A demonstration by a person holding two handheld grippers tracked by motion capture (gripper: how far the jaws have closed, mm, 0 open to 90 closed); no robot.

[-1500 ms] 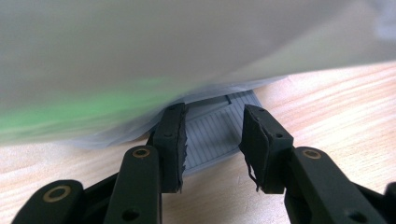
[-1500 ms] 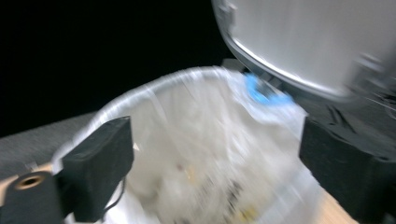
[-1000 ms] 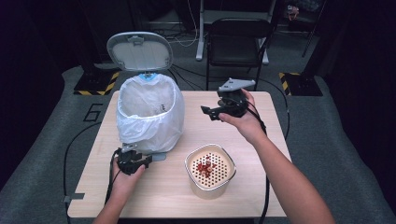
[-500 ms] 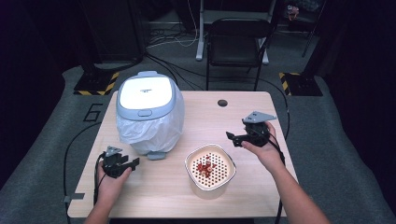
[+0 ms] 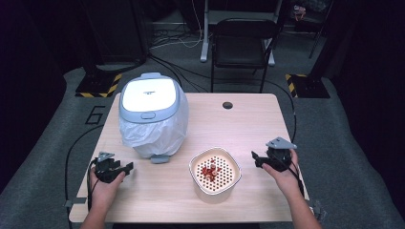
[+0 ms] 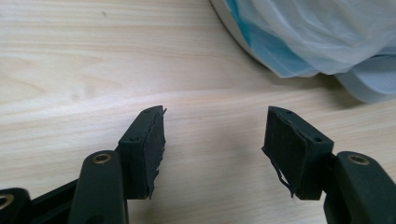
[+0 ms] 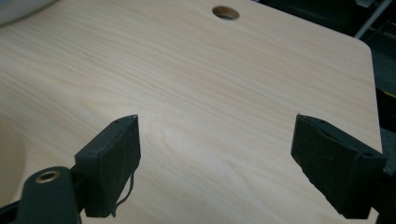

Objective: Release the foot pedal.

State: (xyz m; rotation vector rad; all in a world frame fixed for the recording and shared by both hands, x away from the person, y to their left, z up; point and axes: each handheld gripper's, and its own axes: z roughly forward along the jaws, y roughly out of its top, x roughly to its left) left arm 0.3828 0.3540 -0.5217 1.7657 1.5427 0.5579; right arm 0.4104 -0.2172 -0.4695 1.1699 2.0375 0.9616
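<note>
A small bin with a closed grey-and-white lid and a white bag liner stands at the table's left. A cream perforated bowl holding red pieces sits at the front middle. My left gripper rests low at the front left, open and empty, just left of the bin's foot pedal. In the left gripper view the bag liner hangs ahead of the left gripper. My right gripper is open and empty, right of the bowl. The right gripper faces bare wood.
The wooden table has a round cable hole, also seen as the hole in the right gripper view. A black chair stands behind the table. Cables trail over the grey floor.
The bin's lid, standing open a second ago, is now closed. My right gripper has come back from the far side to the front right. My left gripper drew back left of the bin.
</note>
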